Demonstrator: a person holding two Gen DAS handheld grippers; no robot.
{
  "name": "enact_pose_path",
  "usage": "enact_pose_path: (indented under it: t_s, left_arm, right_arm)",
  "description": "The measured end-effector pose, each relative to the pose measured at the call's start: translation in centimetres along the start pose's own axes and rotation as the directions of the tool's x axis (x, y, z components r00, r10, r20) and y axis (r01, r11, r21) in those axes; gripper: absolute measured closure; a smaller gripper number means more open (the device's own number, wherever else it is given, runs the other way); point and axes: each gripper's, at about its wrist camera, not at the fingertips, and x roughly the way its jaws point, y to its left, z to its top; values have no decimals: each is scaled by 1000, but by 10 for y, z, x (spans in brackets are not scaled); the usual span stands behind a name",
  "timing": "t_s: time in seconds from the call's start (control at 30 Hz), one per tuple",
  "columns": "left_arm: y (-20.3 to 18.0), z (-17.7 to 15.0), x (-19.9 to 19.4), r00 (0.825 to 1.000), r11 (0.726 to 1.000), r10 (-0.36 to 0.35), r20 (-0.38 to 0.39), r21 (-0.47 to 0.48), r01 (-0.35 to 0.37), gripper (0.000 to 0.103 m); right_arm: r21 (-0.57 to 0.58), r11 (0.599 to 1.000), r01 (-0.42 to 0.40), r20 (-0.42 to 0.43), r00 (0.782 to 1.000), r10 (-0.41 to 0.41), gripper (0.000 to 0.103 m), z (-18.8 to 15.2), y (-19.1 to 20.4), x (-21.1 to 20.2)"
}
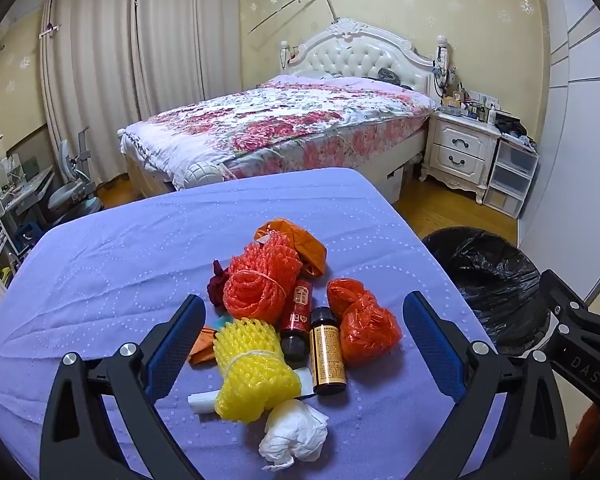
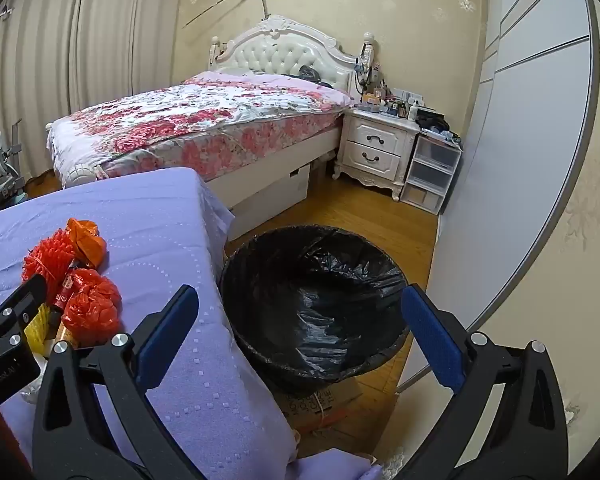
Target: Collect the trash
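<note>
On purple cloth (image 1: 100,272): netted foam sleeves (image 1: 256,376), crumpled tissue (image 1: 294,434), glossy bottle (image 1: 327,358).

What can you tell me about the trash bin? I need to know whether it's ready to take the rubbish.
The trash bin is round and wide-mouthed, lined with a crinkled, glossy black plastic bag folded over its rim. It stands upright and open just off the right edge of the purple-covered table, apparently resting on a cardboard box on the wooden floor. No rubbish is visible inside. The right gripper hangs above it, jaws wide apart.
</note>
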Motion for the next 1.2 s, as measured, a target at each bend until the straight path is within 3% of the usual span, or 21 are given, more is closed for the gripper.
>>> enact_pose_path:
  t_s: [0.97,1.0,1.2]
  left_arm:
    - [2,1,-31,1000,1000,14,27,8,-14,7]
    - [1,0,-13,1000,1000,8,22,6,-8,7]
    - [1,-1,-14,1000,1000,6,19,5,-6,7]
  right_arm:
    - [-4,1000,2,-6,1000,-2,4,-2,-3,-2]
    - [-5,1000,3,-7,1000,-3,4,-2,-3,-1]
    - [-4,1000,3,-8,1000,-3,4,-2,-3,-2]
